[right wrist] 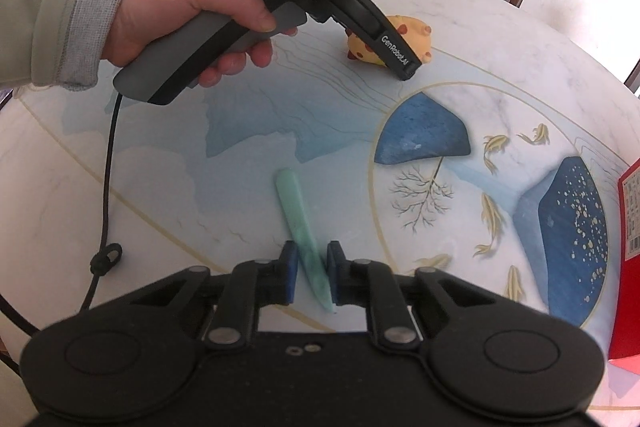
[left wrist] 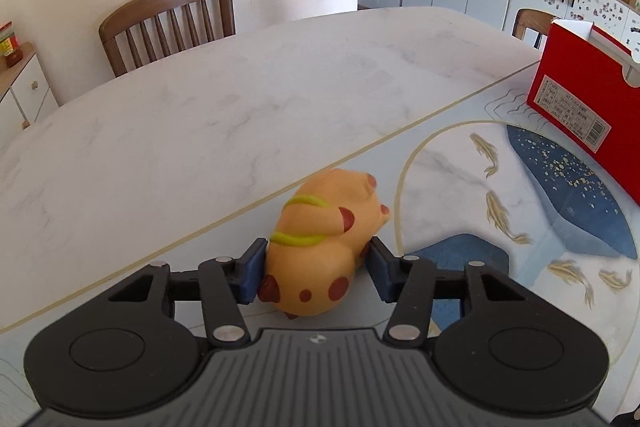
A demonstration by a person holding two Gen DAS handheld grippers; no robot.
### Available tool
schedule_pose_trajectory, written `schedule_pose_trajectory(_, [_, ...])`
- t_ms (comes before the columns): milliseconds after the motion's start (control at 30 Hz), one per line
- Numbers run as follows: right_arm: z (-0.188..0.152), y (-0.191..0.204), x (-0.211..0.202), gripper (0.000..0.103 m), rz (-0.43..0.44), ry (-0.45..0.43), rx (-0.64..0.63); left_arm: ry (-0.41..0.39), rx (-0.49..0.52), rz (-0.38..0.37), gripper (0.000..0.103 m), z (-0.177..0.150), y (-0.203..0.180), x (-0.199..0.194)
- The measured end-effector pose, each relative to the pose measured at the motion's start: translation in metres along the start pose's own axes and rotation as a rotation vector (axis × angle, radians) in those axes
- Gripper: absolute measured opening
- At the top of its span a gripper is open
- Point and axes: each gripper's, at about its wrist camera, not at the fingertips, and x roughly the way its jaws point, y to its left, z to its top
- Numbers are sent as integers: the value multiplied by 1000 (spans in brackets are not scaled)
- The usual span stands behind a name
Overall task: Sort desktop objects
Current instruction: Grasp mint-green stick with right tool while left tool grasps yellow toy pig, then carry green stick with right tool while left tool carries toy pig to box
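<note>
Both grippers are at the pick-up step of the sort, each lined up on its own thing. The left gripper [left wrist: 318,269] has its blue pads on either side of the toy [left wrist: 320,247], an orange spotted figure lying on its side near the left edge of the mat [left wrist: 460,167]; the left pad touches the toy's flank and the right pad is at or just beside its other flank, so the fingers look clenched on it, though the toy rests on the mat and is not yet lifted. In the right wrist view the same toy shows far off, partly hidden by the left gripper held in the person's left hand [right wrist: 188,11]. The right gripper [right wrist: 312,277] straddles the near end of a pale green stick [right wrist: 300,223] that lies flat on the mat, running away to the far left; a gap shows on each side of the stick, so these fingers are released, not yet gripping. The box [left wrist: 588,95], red and standing at the right of the mat, is probably where things go. The next move, as I judge it, calls for the right fingers to close squarely on the thin stick, low enough to catch it, and then for both to lift clear and carry rightward to the box without the two grippers crossing.
</note>
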Motion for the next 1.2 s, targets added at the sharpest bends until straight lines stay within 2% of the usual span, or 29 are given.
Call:
schedule_pose_trajectory(233, [-2,-4,-1,10,-12,3,28,2,30,3,48,0,-8,-4])
schedule_pose_trajectory(600, [-19,-34,-16,10,-30,8,156,-3,-9,-43,47,-2,-24,-24])
schedule_pose_trajectory(1200, [-45,-74,-45,9,-88,-31,310,78,-86,-104,47,-34,-58,-59])
